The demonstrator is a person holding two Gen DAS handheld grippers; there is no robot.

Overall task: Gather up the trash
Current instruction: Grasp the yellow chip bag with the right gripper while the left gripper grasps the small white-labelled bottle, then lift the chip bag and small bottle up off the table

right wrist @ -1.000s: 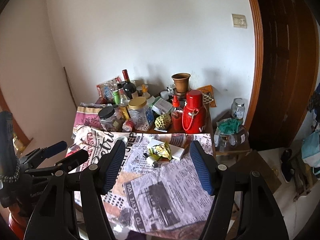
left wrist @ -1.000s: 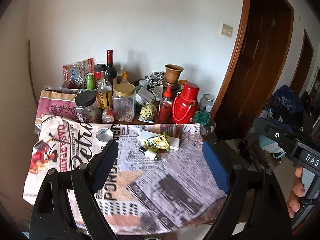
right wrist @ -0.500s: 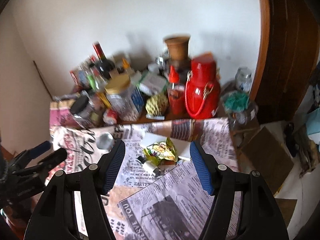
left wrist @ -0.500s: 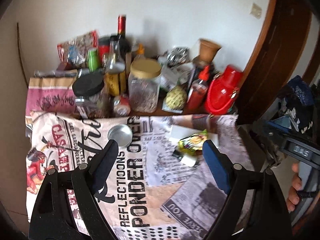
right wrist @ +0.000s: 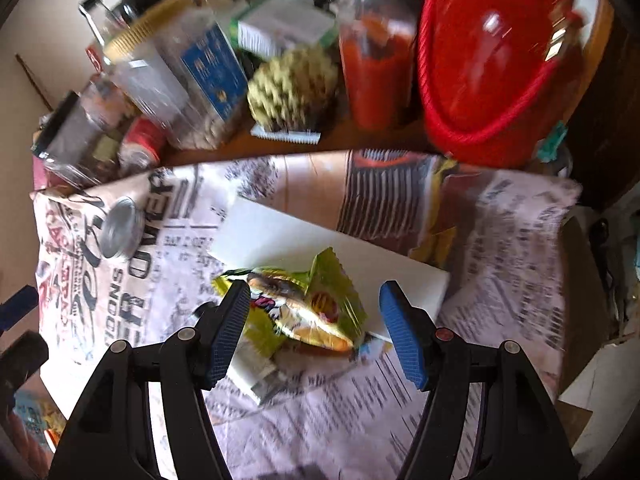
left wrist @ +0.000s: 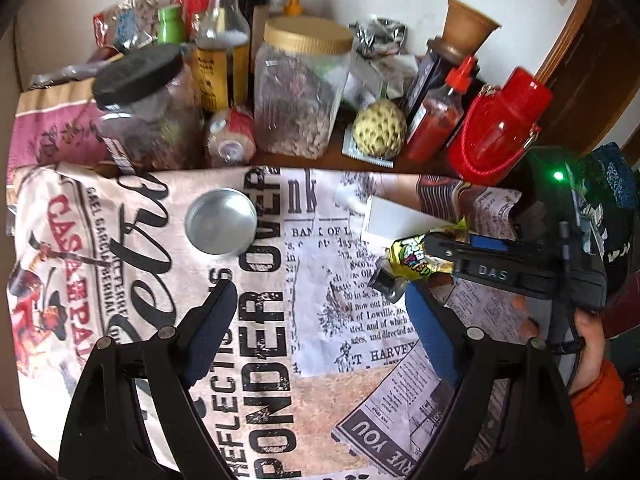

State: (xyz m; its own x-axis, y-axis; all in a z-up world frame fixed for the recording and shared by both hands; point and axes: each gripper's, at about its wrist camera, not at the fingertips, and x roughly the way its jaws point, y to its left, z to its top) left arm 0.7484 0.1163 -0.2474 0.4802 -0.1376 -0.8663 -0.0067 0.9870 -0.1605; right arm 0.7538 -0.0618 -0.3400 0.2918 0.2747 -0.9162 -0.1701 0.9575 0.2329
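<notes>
**Right claw straddling the snack wrapper**

Nearest, the right claw [right wrist: 314,330] is hanging spread over the cloth-covered surface [left wrist: 132,280], its blue pads either side of a crumpled yellow-green snack wrapper [right wrist: 304,304] without pressing it. The wrapper is lying partly on a white card [right wrist: 280,236], with a small bottle [right wrist: 256,380] tucked just under its near edge. The left claw [left wrist: 316,332] is hovering spread and empty above the printed cloth, left of the wrapper. Farther left, a round metal lid [left wrist: 221,226] is lying on the cloth. Along the far edge, jars, a sauce bottle [left wrist: 438,114] and a red flask [left wrist: 496,132] are crowding together.
</notes>
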